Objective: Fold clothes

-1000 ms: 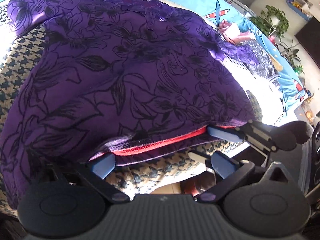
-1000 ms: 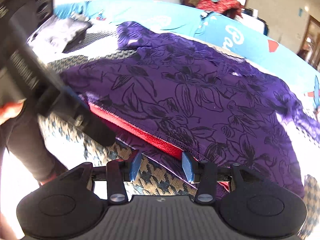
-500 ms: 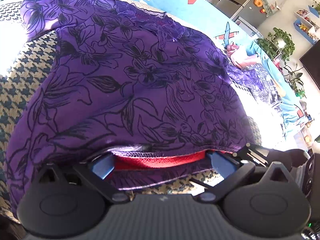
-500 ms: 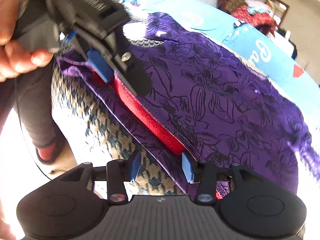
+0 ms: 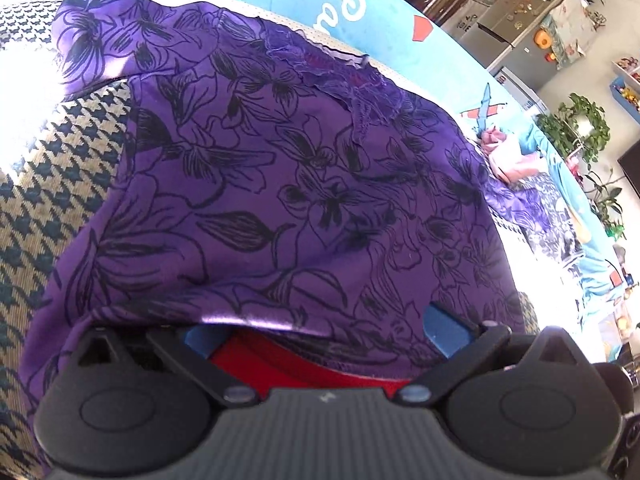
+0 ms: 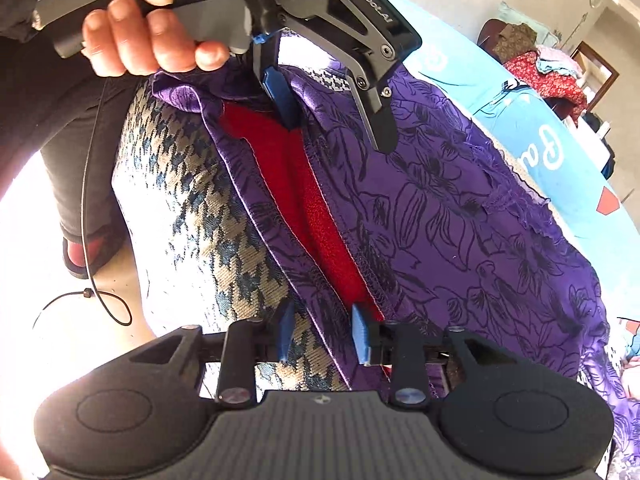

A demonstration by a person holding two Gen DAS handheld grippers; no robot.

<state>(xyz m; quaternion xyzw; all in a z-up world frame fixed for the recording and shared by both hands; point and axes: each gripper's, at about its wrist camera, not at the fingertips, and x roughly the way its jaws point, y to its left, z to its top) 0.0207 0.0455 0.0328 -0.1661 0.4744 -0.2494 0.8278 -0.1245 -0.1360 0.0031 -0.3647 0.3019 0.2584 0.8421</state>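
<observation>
A teal printed bedsheet (image 5: pixel 384 32) fills the upper frame of both views. Below it a beige-and-navy houndstooth woven cover (image 6: pixel 192 216) takes the lower left. Across it lies the purple garment with black floral line print (image 5: pixel 304 200), its red fleecy lining (image 6: pixel 304 200) showing along the near hem at centre. The left gripper (image 5: pixel 320 330) has widely parted fingers straddling that hem, which drapes over them. The right gripper (image 6: pixel 322 332) is also parted, seemingly around the hem's edge without pinching. A hand (image 6: pixel 152 28) holds a handle upper left.
</observation>
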